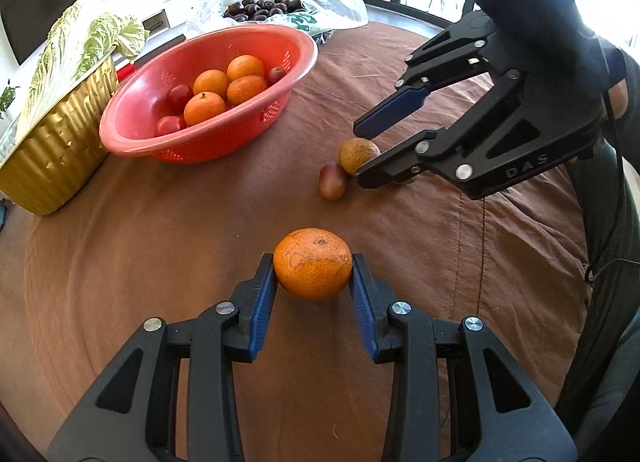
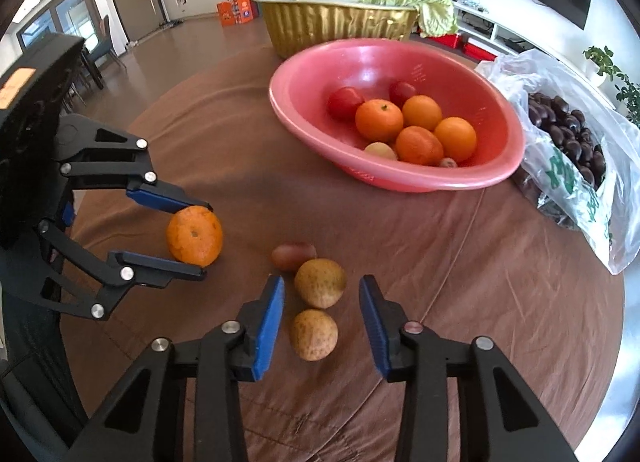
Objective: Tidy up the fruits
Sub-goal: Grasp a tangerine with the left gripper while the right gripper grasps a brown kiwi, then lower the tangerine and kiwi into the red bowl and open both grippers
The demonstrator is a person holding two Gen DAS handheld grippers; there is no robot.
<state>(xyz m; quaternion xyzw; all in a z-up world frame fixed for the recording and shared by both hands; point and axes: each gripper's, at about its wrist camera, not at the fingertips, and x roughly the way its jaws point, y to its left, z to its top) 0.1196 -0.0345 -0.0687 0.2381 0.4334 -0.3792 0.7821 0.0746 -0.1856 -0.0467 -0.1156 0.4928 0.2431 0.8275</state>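
Brown tablecloth (image 2: 460, 282), wood-floored room beyond

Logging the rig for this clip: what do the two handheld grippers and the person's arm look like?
Both are black linkage frames with silver rivets and ribbed blue finger pads. The right gripper has "DAS" embossed on its frame, a green light on its body, and a dark-sleeved arm behind it. The left gripper carries an orange label on its black housing.

Glossy plastic basket (image 2: 400, 58), matt cloth tablecloth (image 2: 480, 282).
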